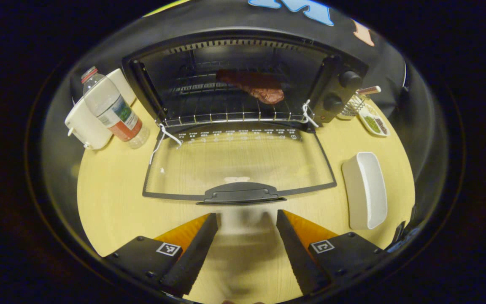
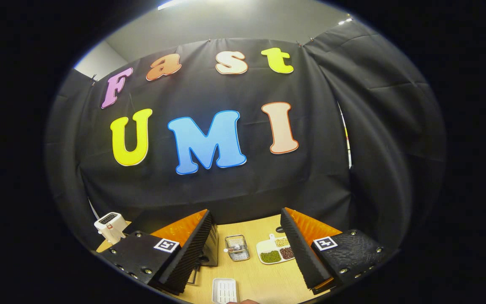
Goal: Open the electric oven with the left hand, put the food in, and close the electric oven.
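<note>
The black electric oven (image 1: 336,90) stands open at the back of the table, its glass door (image 1: 243,162) folded flat down toward me. A dark red piece of meat (image 1: 256,86) lies on the wire rack inside. My left gripper (image 1: 247,216) is open and holds nothing, a short way in front of the door handle (image 1: 241,194) and not touching it. My right gripper (image 2: 246,213) is open and empty, held up high and facing the booth wall. Behind its left finger a corner of the oven (image 2: 210,251) shows.
A plastic bottle (image 1: 112,110) and a white appliance (image 1: 86,123) stand left of the oven. An empty white dish (image 1: 366,190) lies to the right. Behind it are a divided plate of beans (image 1: 376,123) and a wire basket (image 1: 352,105). Bare wooden table (image 1: 112,202) lies at front left.
</note>
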The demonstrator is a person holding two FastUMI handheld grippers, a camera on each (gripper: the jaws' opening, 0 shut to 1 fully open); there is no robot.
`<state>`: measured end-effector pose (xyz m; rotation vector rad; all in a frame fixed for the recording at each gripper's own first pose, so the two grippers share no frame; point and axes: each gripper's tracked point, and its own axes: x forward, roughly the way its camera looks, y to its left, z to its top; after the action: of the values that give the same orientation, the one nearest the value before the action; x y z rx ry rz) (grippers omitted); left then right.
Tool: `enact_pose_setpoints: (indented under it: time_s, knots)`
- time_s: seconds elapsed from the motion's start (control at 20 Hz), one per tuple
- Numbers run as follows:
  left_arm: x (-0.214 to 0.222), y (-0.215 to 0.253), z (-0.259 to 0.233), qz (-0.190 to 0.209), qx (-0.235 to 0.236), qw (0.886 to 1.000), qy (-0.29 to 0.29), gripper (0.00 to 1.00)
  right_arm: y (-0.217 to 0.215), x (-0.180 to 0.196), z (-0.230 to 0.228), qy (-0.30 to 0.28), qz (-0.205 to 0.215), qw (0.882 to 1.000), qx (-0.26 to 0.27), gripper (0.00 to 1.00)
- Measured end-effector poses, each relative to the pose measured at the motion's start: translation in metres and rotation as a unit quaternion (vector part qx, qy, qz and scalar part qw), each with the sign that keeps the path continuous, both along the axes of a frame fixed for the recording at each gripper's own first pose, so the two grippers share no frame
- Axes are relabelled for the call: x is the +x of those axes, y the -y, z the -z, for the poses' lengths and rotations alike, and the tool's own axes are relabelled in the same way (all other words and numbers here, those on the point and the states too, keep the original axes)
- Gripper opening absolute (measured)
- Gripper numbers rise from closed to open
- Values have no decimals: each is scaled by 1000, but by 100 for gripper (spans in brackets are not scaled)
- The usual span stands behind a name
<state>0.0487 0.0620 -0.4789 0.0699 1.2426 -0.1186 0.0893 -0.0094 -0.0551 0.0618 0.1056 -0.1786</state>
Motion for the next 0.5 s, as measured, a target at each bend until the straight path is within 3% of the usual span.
enact_pose_setpoints:
  time_s: [0.3, 0.35, 0.45, 0.5]
  knots:
    - [9, -3, 16, -4, -1, 1000, -17, 96, 6, -2, 5, -6, 11, 1000, -3, 100]
    - [9, -4, 17, -3, 0, 1000, -19, 100, 5, -2, 7, -9, 11, 1000, -1, 100]
    - [9, -4, 22, 4, 4, 1000, -22, 96, 3, -2, 10, -13, 10, 1000, 3, 100]
    - [11, -4, 23, 5, 5, 1000, -24, 100, 2, -1, 10, -13, 9, 1000, 4, 100]
